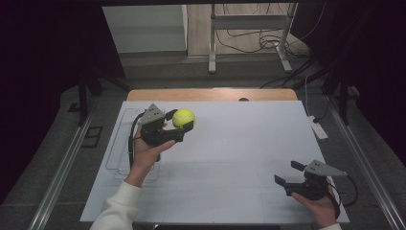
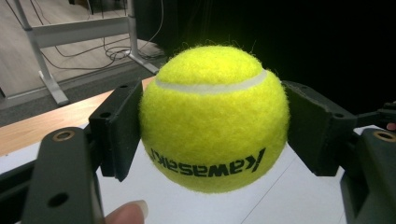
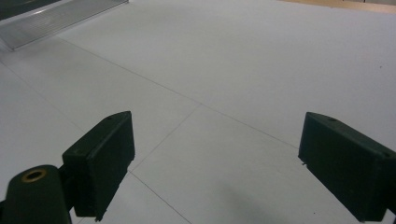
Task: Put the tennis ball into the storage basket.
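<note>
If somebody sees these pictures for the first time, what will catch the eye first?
The bright yellow tennis ball, clamped between the jaws of the left gripper and held above the far left part of the white table. Next, the right gripper at the near right, its jaws wide open with nothing between them.

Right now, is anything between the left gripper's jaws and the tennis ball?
No. The left gripper is already shut on the tennis ball, its pads pressed against both sides with nothing between, and holds it above the white table.
</note>
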The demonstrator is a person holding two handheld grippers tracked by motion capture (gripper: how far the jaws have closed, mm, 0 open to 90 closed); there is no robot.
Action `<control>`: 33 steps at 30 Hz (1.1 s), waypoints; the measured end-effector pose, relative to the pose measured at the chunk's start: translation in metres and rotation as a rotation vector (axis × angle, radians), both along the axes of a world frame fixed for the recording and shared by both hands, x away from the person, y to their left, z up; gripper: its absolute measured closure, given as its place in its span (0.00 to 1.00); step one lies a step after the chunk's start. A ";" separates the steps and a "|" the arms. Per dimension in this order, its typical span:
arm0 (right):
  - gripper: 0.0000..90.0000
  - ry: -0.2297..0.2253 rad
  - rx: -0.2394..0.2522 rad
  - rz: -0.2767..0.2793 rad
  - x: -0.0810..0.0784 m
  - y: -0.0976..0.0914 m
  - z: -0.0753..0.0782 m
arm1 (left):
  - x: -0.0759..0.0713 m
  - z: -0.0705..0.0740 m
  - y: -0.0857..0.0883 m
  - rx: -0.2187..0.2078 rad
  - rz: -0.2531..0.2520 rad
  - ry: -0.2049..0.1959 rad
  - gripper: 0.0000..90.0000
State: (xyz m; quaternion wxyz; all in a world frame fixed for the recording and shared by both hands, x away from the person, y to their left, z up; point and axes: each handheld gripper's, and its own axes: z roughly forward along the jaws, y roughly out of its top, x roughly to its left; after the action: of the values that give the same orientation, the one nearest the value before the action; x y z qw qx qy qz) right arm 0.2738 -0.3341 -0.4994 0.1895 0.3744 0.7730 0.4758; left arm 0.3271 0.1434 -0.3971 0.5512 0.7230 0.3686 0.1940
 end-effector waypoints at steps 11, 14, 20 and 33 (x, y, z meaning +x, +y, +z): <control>0.12 0.000 -0.002 -0.002 0.000 0.000 0.000 | 0.001 0.001 0.005 -0.004 0.021 0.000 0.30; 0.12 -0.001 0.001 -0.001 0.000 0.000 0.000 | 0.001 0.000 0.006 -0.005 0.027 0.001 0.30; 0.12 -0.002 0.000 -0.001 0.000 0.000 0.000 | 0.002 0.000 0.007 -0.003 0.035 -0.001 0.30; 0.12 -0.007 0.002 -0.006 0.000 0.000 0.001 | 0.010 -0.005 0.020 0.015 0.091 0.016 0.30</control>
State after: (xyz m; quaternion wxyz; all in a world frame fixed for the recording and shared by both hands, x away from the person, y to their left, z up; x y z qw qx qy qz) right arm 0.2735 -0.3341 -0.4984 0.1932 0.3753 0.7709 0.4771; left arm 0.3376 0.1630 -0.4019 0.5335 0.7110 0.4040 0.2158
